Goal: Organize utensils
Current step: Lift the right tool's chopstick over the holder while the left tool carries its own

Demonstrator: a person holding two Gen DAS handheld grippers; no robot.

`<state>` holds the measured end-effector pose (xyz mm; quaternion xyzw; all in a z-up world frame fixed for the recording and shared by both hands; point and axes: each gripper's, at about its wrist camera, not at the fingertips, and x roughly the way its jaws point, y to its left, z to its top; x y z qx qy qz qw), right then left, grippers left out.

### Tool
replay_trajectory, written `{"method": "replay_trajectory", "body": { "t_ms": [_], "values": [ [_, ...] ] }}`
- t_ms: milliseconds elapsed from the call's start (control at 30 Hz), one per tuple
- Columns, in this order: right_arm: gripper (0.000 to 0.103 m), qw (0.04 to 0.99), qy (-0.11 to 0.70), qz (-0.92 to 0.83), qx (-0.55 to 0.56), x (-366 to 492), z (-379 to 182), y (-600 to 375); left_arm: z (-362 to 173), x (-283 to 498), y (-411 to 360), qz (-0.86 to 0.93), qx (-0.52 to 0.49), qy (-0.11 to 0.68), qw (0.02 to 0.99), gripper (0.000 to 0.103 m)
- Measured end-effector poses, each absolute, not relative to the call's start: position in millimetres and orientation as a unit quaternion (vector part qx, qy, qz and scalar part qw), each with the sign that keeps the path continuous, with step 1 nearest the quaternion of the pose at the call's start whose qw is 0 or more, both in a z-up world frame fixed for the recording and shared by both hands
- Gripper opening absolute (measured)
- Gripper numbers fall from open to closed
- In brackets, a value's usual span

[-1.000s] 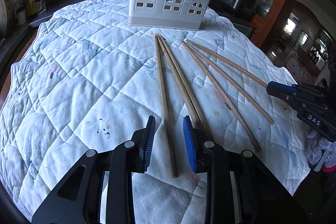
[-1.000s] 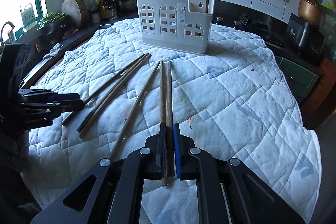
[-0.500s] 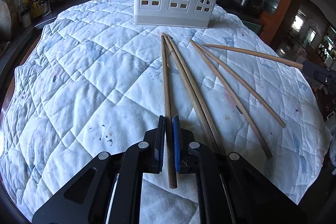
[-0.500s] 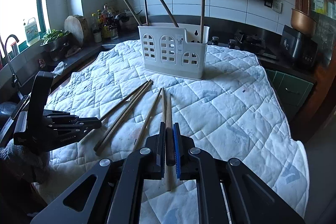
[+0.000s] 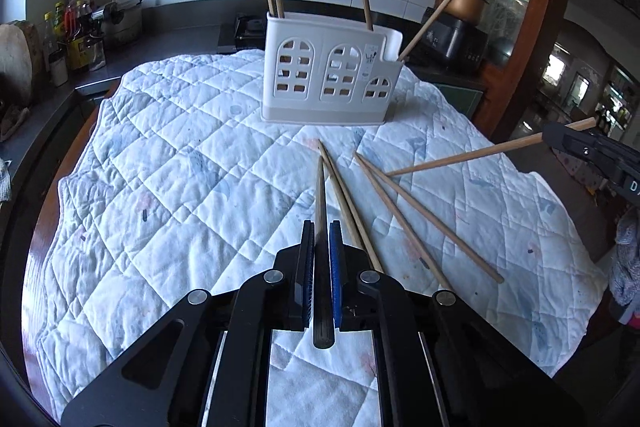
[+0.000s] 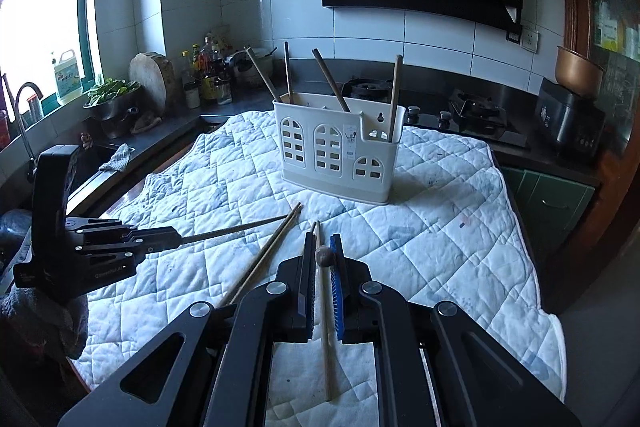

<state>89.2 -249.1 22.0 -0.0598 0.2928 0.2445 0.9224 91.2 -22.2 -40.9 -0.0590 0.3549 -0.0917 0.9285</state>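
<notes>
A white utensil holder (image 5: pixel 332 79) with several chopsticks standing in it sits at the far side of the quilted cloth; it also shows in the right wrist view (image 6: pixel 338 155). My left gripper (image 5: pixel 321 247) is shut on a wooden chopstick (image 5: pixel 320 195), lifted above the cloth. My right gripper (image 6: pixel 322 259) is shut on another chopstick (image 6: pixel 324 255), seen end-on; from the left wrist view that chopstick (image 5: pixel 464 157) points toward the table's middle. Several loose chopsticks (image 5: pixel 404 219) lie on the cloth.
The quilted cloth (image 5: pixel 160 195) covers a table. A counter with bottles (image 6: pixel 204 75), a chopping block and a sink runs along the left. A stove (image 6: pixel 476 115) and a rice cooker (image 6: pixel 568 119) stand behind the holder.
Both grippers have risen from the cloth with a chopstick each. The left gripper closed on its chopstick during the last second. The right chopstick now points away, tilted up.
</notes>
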Motion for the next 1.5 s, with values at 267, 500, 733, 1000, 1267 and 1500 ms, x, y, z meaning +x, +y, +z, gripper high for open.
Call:
{"method": "replay_trajectory", "body": {
  "t_ms": [267, 500, 733, 1000, 1267, 1500],
  "values": [
    [0.007, 0.925, 0.281, 0.249, -0.060, 120.8, 71.3, -242.9, -1.4, 107.0, -14.5, -0.109, -0.056, 0.322, 0.939, 0.006],
    [0.007, 0.933, 0.261, 0.229, -0.091, 155.3, 127.7, -235.5, 23.7, 131.6, -13.2, -0.127, -0.047, 0.308, 0.942, 0.006],
    [0.007, 0.936, 0.262, 0.203, -0.121, 190.5, 151.6, -224.3, 28.5, 146.3, -24.7, -0.142, -0.024, 0.301, 0.943, 0.006],
    [0.007, 0.923, 0.305, 0.195, -0.132, 230.5, 126.7, -210.0, 35.2, 145.5, -28.0, -0.152, 0.001, 0.291, 0.945, 0.005],
    [0.007, 0.913, 0.340, 0.189, -0.127, 264.8, 105.5, -199.6, 51.7, 153.4, -24.4, -0.159, 0.008, 0.281, 0.946, 0.005],
    [0.007, 0.911, 0.343, 0.193, -0.121, 270.4, 97.0, -197.5, 63.8, 162.1, -27.0, -0.165, 0.017, 0.273, 0.947, 0.005]
  ]
}}
